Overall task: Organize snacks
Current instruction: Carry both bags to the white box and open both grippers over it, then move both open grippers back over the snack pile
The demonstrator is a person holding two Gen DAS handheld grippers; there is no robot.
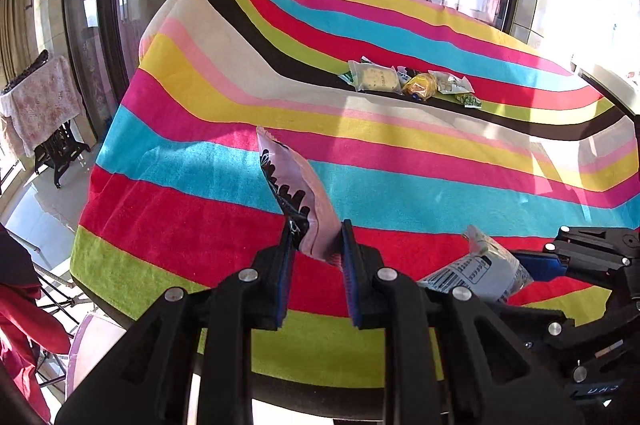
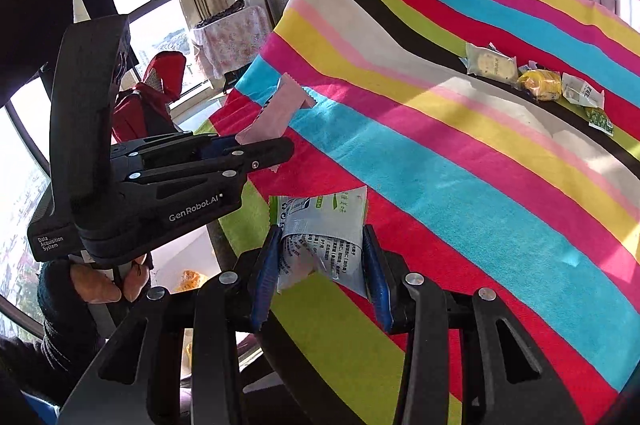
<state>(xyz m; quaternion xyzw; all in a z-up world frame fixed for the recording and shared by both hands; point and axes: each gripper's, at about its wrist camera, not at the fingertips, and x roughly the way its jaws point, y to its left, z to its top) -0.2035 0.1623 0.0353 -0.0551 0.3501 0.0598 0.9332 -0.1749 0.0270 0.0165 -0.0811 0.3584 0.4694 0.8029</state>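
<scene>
My left gripper [image 1: 316, 237] is shut on a pink snack packet [image 1: 296, 189] with black print, held upright above the striped tablecloth [image 1: 200, 209]. The same packet [image 2: 276, 113] and the left gripper [image 2: 276, 149] show at the left of the right wrist view. My right gripper [image 2: 320, 245] is shut on a white and green snack packet [image 2: 324, 225], held above the cloth's near edge. That packet [image 1: 480, 273] also shows at the lower right of the left wrist view. A row of snacks lies far across the table: a pale biscuit pack [image 1: 376, 77], a yellow pack [image 1: 420, 87], a white pack [image 1: 452, 83], a small green pack [image 1: 470, 101].
The bright striped cloth [image 2: 460, 185] covers the whole table. A covered side table [image 1: 40, 101] stands at the far left by the windows. Red fabric [image 2: 148, 97] lies beside the table's left edge.
</scene>
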